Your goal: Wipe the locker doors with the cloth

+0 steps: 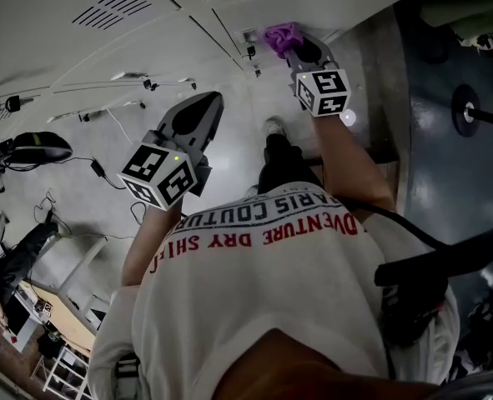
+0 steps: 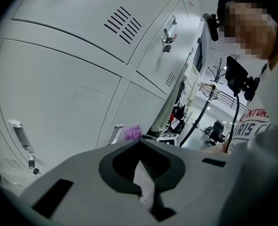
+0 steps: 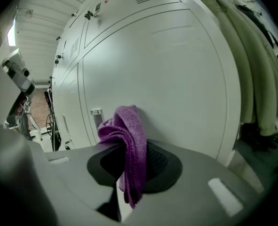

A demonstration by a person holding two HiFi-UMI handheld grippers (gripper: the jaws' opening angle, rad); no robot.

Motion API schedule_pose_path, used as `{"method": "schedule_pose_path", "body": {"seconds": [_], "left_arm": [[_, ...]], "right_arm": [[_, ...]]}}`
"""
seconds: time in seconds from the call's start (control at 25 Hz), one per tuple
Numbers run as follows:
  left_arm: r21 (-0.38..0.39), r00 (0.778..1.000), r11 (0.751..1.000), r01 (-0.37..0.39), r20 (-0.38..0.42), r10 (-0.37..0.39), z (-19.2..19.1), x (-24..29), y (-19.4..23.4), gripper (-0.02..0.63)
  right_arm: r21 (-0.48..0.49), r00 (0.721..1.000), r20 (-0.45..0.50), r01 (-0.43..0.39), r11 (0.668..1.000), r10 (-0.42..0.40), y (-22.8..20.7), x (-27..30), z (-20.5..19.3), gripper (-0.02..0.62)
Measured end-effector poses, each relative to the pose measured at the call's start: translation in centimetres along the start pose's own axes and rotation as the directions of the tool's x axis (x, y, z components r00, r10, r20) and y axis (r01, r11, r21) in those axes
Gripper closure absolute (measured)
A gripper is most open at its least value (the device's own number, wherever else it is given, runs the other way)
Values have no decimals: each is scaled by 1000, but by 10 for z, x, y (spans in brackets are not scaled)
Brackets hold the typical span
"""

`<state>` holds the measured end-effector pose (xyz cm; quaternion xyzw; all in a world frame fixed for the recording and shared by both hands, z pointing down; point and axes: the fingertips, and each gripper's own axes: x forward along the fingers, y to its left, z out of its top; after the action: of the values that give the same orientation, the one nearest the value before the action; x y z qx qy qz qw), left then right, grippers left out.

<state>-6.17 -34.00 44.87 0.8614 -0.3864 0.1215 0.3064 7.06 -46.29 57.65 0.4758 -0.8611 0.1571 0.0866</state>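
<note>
While the left tongs (image 1: 206,105) hung clenched on nothing, short of the lockers, the right tongs (image 1: 303,52) gripped the purple knitted cloth (image 3: 129,145), bunched against the white locker door (image 3: 176,79) just beside its latch (image 3: 97,113).

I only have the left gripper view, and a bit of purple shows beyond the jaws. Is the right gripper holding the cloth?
Observer: Yes, the right gripper is shut on the purple cloth, which hangs folded between its jaws.
Operator: Is it on a door?
Observer: Its top looks pressed against a white locker door, beside a small handle.
</note>
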Motion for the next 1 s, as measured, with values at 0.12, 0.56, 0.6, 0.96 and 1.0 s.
{"method": "schedule_pose_path", "body": {"seconds": [0.12,0.56,0.6,0.96,1.0], "left_arm": [[6,1000,1000,15,-7,-15,1,7,-3,606],[27,999,999,41,-31,-40,0,12,-13,605],[28,999,999,41,-32,-40,-1,12,-14,605],[30,999,999,46,-23,-45,-9,-3,-22,606],[29,999,999,46,-23,-45,-10,-5,-23,606]], "right_arm": [[22,998,3,67,998,-67,-32,-14,-2,537],[115,948,-13,318,941,-318,-143,-62,-9,537],[106,949,-17,315,943,-315,-143,-61,-9,537],[85,965,-4,263,961,-264,-106,-69,-6,537],[82,972,-1,236,968,-237,-93,-69,-7,537]]}}
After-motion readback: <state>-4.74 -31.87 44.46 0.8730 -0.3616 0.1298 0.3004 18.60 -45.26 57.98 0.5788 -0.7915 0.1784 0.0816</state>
